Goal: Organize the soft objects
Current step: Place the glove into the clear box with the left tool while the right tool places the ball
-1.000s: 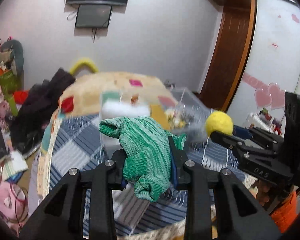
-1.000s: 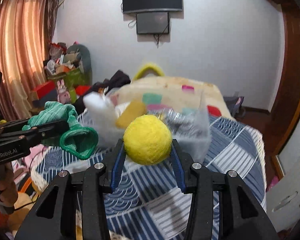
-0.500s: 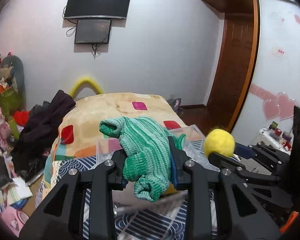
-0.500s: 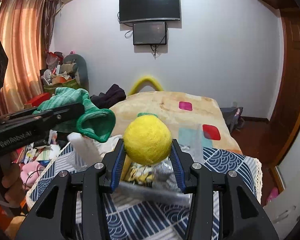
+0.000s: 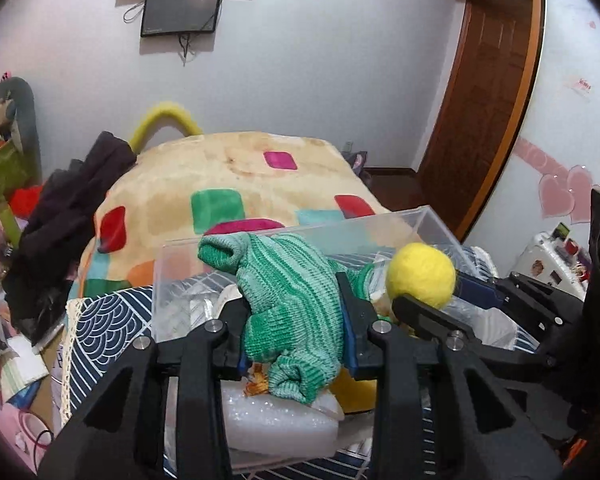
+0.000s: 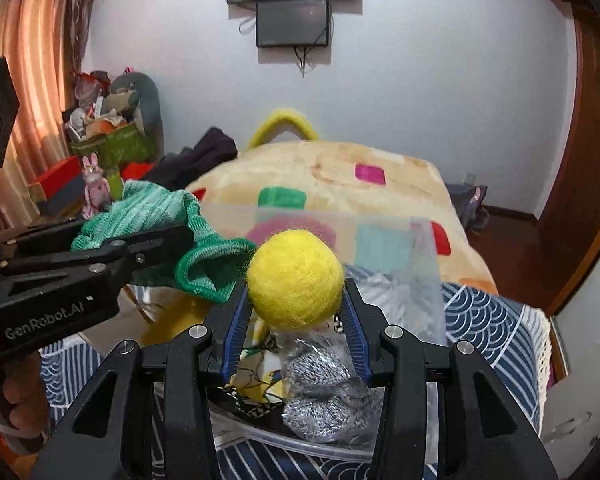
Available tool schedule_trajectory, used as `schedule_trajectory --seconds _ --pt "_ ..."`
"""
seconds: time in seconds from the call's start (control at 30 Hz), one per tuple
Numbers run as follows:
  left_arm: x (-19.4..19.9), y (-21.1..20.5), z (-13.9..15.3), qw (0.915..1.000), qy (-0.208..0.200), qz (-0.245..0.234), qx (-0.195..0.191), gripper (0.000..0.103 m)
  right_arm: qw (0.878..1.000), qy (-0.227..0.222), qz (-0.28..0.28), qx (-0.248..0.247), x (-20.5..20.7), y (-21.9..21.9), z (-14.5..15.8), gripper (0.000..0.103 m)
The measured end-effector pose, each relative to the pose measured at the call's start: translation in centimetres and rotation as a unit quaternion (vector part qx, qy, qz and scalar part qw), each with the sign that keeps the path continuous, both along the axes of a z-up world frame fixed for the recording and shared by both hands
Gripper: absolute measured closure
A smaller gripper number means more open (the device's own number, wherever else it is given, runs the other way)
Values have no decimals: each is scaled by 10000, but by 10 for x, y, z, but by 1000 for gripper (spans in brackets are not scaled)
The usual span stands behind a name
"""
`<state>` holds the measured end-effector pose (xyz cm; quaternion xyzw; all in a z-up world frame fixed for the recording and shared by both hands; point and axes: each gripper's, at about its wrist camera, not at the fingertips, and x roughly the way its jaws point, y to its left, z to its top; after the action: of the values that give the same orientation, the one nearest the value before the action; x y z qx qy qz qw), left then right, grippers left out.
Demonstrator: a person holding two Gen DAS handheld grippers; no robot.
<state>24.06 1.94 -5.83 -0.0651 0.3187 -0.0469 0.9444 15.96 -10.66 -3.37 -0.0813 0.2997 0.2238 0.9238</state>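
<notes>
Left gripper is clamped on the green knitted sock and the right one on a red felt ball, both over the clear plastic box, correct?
Not quite: the fuzzy felt ball in the right gripper is yellow, as the right wrist view shows. The left gripper does clamp the green knitted sock, both over the clear plastic box.

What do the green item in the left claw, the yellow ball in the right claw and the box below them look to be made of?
Green cloth: knitted yarn, matte; ribbed stitches and a rolled cuff show. Yellow ball: probably felted wool, fuzzy with stray fibres at its outline. Box: clear rigid plastic, likely acrylic; glossy see-through walls with sharp edges.
</notes>
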Motion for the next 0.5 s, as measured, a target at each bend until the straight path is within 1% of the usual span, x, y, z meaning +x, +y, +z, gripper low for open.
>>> schedule_trajectory --seconds 0.03,0.07,0.13,0.17,0.2,0.27,0.4,0.5 --pt "0 -1 0 10000 -15 -1 48 62 10000 64 -12 -36 1 0 -4 62" --pt "-1 -2 0 10000 -2 -66 35 52 9999 129 -13 -61 2 -1 -6 61" --pt "-4 -4 1 9999 -31 -155 -12 39 9998 211 -23 -67 3 -2 -8 59" --pt "-7 -6 3 9999 -83 -138 48 37 9996 275 -17 -71 3 -2 -9 54" --pt "-9 -8 4 9997 -138 -113 140 37 9995 315 -9 -60 5 -3 -9 51" --pt "-12 -10 7 9995 -203 -87 228 37 9994 334 -16 -57 4 -4 -8 42" --pt "-18 -4 12 9997 -211 -54 70 37 9999 159 -54 -17 -4 -10 0 35" --pt "-30 0 20 9994 -340 20 46 37 10000 23 -69 1 -10 -12 8 32"
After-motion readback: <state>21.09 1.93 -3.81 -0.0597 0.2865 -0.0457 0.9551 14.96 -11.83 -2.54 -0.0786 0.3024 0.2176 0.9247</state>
